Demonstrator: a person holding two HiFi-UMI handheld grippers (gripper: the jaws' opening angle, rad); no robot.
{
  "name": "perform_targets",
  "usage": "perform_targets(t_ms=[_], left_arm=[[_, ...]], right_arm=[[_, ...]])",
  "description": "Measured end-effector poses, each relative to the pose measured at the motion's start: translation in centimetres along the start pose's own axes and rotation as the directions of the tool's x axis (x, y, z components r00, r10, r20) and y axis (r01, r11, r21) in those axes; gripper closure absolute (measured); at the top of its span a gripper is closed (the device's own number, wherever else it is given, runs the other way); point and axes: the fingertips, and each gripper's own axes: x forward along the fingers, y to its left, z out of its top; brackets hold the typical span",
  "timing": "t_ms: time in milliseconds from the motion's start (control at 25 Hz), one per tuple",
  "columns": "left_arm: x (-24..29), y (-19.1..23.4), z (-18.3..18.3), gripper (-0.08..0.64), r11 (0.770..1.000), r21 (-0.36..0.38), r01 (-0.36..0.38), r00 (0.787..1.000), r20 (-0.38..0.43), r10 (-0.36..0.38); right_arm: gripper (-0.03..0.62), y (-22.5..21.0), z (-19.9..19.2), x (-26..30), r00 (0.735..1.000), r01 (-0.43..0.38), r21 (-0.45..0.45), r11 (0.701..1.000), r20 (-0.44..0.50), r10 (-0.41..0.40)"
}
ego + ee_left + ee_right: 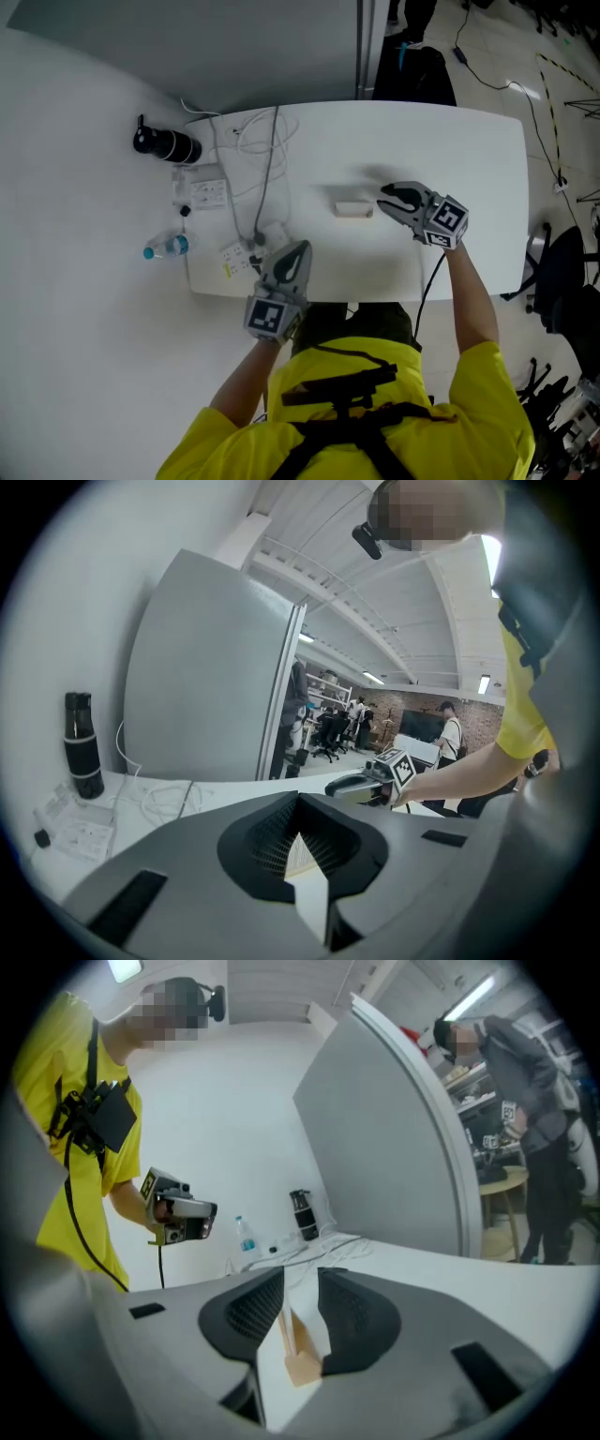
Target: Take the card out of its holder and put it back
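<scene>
White surface point(487, 169) before a grey partition point(216, 667), with a black flask point(167, 145), a water bottle point(167, 247) and loose cables point(262, 141) gathered at the left end, well apart from the work. Near the middle, the small pale holder point(354, 209), alone and within reach of both grippers. Standing in its slot, the card point(283, 1327), nearly edge-on in the right gripper view, each face turned toward a pad, ready for a pinch.

Right gripper point(384, 201) low over the surface and pointed leftward, jaws part open and straddling card and holder. No firm contact to be made out, nothing gripped. Forearm stretched forward from the yellow sleeve point(487, 375), wrist roughly straight.

Left gripper point(295, 251) at the near edge, tilted upward, jaws drawn together at the tips, with nothing recognisable between them beyond a pale strip of surface. Probably held back to leave room, or ready to steady the holder.

Likely next: closing on the card's faces and lifting straight up, without tipping the light holder.
</scene>
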Motion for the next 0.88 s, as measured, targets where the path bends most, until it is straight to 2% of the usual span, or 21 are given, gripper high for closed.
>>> perform_targets(t_ms=[160, 280, 360, 480, 600, 640, 720, 880], left_arm=[[-0.7, -0.3, 4.4, 0.555, 1.0, 0.029, -0.005, 0.996, 0.085, 0.003], [-2.1, -0.6, 6.8, 0.555, 0.999, 0.051, -0.006, 0.992, 0.123, 0.0], [-2.9, -0.7, 7.8, 0.555, 0.998, 0.058, -0.007, 0.991, 0.133, -0.001], [-3.7, -0.9, 10.1, 0.555, 0.998, 0.055, -0.023, 0.982, 0.19, 0.012], [-4.5, -1.3, 11.5, 0.555, 0.999, 0.046, -0.021, 0.974, 0.227, 0.01], [-4.7, -1.5, 11.8, 0.555, 0.999, 0.045, -0.019, 0.972, 0.233, 0.008], [-4.8, -1.9, 12.2, 0.555, 0.999, 0.049, -0.011, 0.97, 0.242, -0.001], [-4.6, -2.2, 12.4, 0.555, 0.998, 0.064, -0.003, 0.97, 0.244, -0.013]], right_arm=[[0.474, 1.6, 7.0, -5.4, 0.979, 0.12, 0.021, 0.993, 0.161, -0.122], [0.476, 4.3, 11.8, -9.0, 0.931, 0.193, 0.068, 0.979, 0.303, -0.204], [0.503, 6.0, 14.0, -10.6, 0.896, 0.258, 0.084, 0.962, 0.351, -0.271], [0.509, 8.0, 16.4, -12.3, 0.846, 0.401, 0.072, 0.913, 0.353, -0.399], [0.536, 9.1, 17.5, -13.9, 0.772, 0.52, 0.113, 0.846, 0.361, -0.523], [0.566, 9.3, 17.5, -14.3, 0.751, 0.546, 0.134, 0.827, 0.359, -0.554], [0.581, 9.5, 17.0, -14.7, 0.726, 0.591, 0.145, 0.794, 0.334, -0.601], [0.584, 9.7, 15.4, -14.9, 0.694, 0.646, 0.173, 0.744, 0.274, -0.666]])
